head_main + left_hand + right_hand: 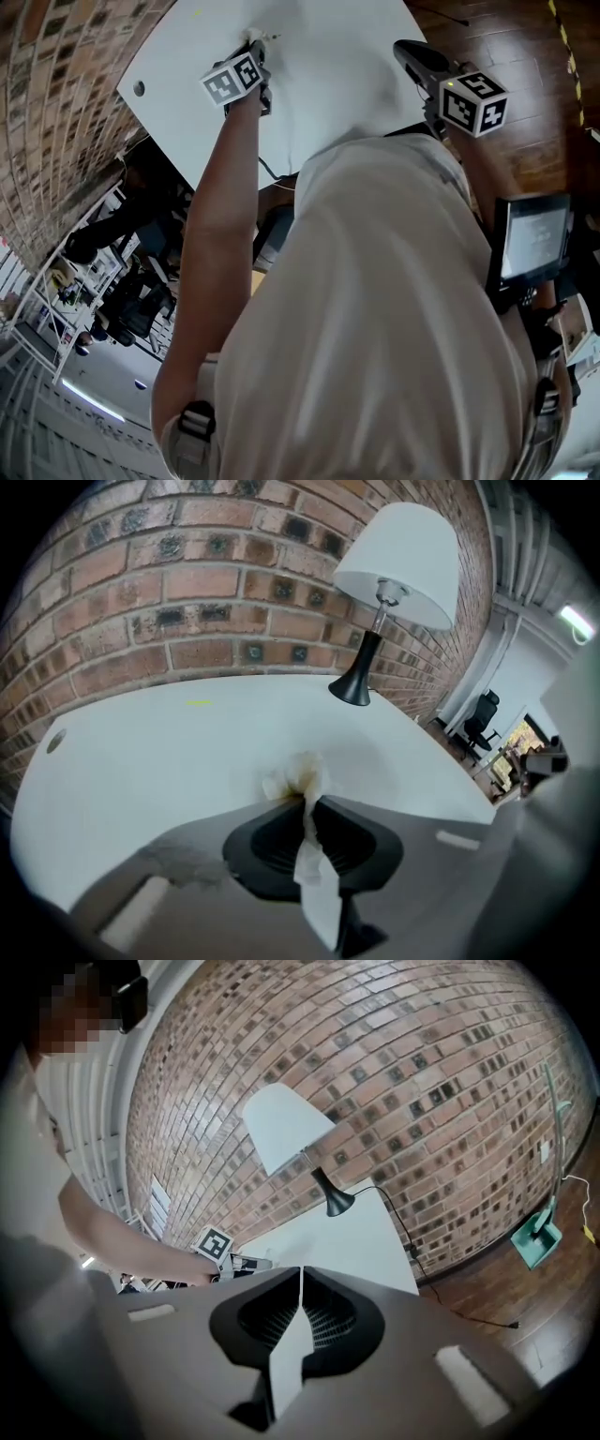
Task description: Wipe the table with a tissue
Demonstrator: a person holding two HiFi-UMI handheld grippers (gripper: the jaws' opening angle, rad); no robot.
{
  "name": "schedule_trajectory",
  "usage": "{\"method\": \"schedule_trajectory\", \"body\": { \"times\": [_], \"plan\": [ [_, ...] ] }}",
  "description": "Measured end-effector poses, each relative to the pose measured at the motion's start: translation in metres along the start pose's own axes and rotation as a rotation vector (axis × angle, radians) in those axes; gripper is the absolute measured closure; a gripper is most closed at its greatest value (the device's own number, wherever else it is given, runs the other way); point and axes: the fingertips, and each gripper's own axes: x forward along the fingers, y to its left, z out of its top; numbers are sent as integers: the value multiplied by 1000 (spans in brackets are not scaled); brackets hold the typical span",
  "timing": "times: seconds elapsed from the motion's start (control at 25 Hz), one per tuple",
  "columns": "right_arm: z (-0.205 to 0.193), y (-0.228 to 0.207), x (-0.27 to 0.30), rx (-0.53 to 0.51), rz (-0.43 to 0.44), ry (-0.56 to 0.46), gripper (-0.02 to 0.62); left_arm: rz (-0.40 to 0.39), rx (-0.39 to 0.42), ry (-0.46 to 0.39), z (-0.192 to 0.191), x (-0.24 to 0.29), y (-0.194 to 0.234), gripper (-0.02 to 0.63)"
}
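Observation:
A crumpled white tissue with a brownish stain is pinched between the jaws of my left gripper, and its wad rests on the white table. A strip of tissue trails back between the fingers. In the head view the left gripper reaches over the table's far part, tissue at its tip. My right gripper hovers above the table's right edge, jaws shut with nothing between them. The right gripper looks across the table toward the left gripper's marker cube.
A lamp with a white shade and black base stands at the table's back by the brick wall. A round hole sits near the table's left corner. A wooden floor, a screen and a teal dustpan lie to the right.

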Motion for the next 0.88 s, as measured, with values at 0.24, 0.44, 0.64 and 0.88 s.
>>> {"method": "schedule_trajectory", "body": {
  "times": [0.24, 0.44, 0.64, 0.88],
  "plan": [
    [2, -10, -9, 18, -20, -16, 580, 81, 71, 10, 0, 1, -3, 570],
    [1, -12, -20, 21, -19, -21, 580, 124, 142, 26, -3, 1, -17, 570],
    [-1, -15, -24, 26, -28, -28, 580, 161, 175, 30, -2, 3, -23, 571],
    [0, -23, -39, 36, -49, -45, 580, 185, 252, 23, -10, 11, -61, 571]
  ]
}}
